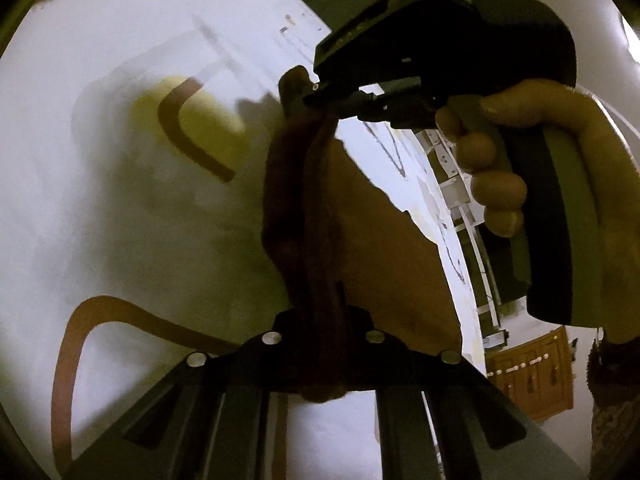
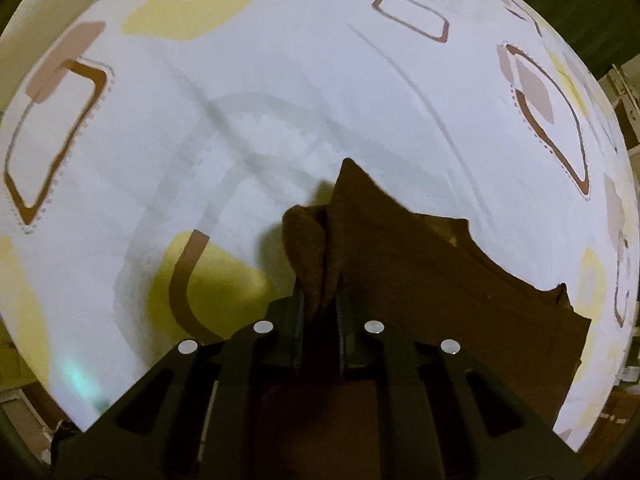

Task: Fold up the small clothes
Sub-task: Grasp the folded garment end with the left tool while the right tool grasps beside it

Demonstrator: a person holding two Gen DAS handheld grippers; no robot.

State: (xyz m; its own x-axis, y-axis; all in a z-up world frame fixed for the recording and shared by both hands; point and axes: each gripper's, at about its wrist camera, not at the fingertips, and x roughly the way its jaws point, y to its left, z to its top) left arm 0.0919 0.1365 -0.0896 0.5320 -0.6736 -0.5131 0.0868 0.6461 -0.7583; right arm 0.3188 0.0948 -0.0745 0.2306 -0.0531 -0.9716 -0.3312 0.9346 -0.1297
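Left gripper [image 1: 320,312]: black linkage, four silver screws. Right gripper [image 2: 320,304]: same black frame, four round silver fasteners, ribbed inner pads. Right hand [image 1: 560,168]: bare skin, grey-green handle, dark fuzzy cuff.

Fuzzy brown cloth [image 2: 460,280], matt printed sheet [image 2: 280,60]

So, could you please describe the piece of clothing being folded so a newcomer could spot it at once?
Start from the white sheet with brown and yellow shapes that covers the surface. Over it, the left gripper and right gripper each pinch a bunched edge of the brown cloth. It is the only dark, plain, unpatterned fabric there.
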